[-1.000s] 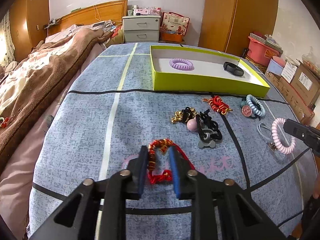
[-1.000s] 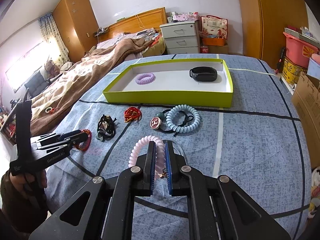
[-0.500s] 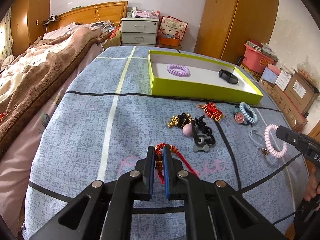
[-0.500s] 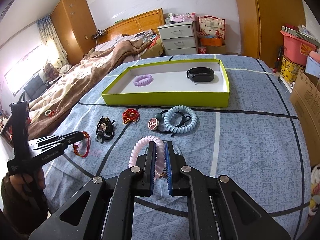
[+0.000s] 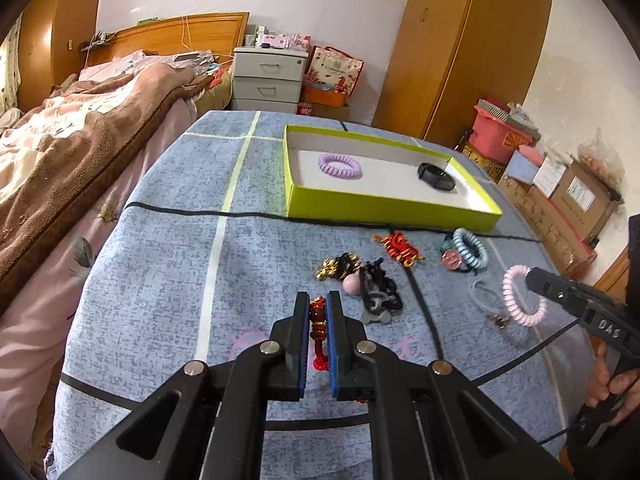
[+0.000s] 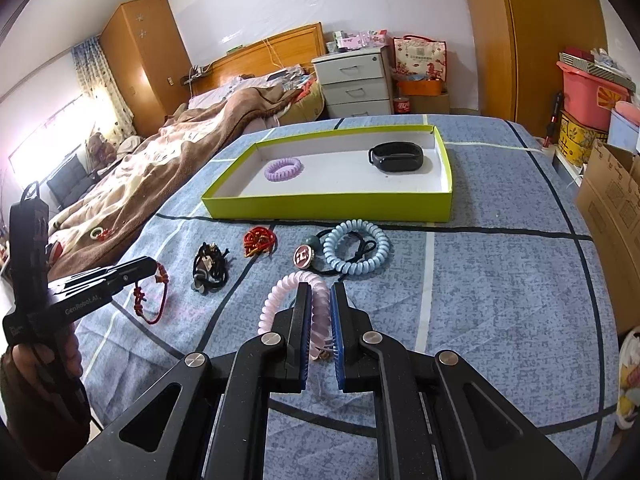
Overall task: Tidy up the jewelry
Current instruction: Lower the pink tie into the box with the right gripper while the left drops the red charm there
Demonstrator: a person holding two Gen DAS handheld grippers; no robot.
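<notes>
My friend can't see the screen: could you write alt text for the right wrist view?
The right tool is shut on a pink coil hair tie on a blue bedspread. Beyond it lie more hair ties and bracelets, then a green tray holding a purple coil tie and a black band.

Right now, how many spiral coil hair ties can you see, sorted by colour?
Purple coil tie: 1
Blue coil tie: 1
Pink coil tie: 1
Total: 3

Tray [image 6: 328, 202] at table's far side, coil ring [image 6: 283, 169] and band [image 6: 396, 157] inside; loose trinkets [image 6: 352, 246] before it.
</notes>
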